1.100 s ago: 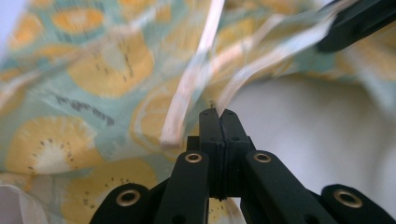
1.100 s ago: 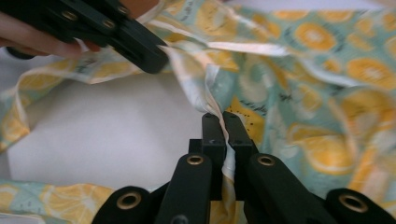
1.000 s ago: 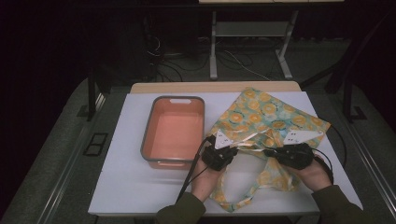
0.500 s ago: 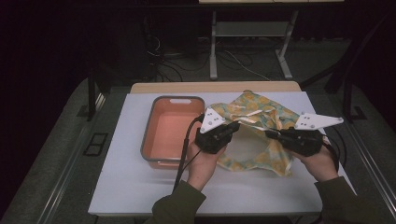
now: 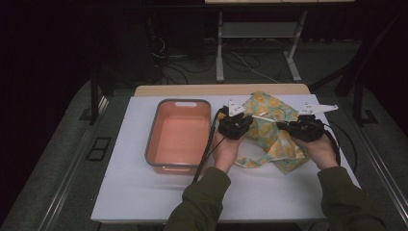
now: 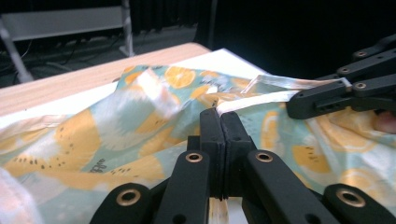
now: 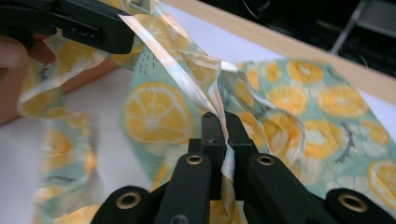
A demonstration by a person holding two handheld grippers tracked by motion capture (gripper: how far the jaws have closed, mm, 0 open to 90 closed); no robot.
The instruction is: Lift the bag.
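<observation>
At centre right of the high view, the left claw [image 5: 246, 117] and right claw [image 5: 280, 125] each pinch the lemon-print cloth's [image 5: 272, 137] taut hem, its underside hidden, beside the orange tub [image 5: 179, 134].

Cloth [image 5: 269, 132]: thin woven fabric, soft and crumpled, pale teal with a printed orange-slice pattern; the hem [image 7: 168, 56] has a faint sheen. My jaws: matt black plastic, slightly grainy, with brass-coloured metal rivets at the pivots; same on my left gripper [image 6: 219, 123] and right gripper [image 7: 219, 123]. Plates on top of each: flat, pale grey, matt. Worktop [image 5: 144, 192]: smooth white surface, matt, with a bare light wood edge along the far side. Tub [image 5: 159, 161]: salmon-coloured plastic, smooth with a dull sheen, grey rim. Sleeves [image 5: 202, 202]: olive cloth, matt.
</observation>
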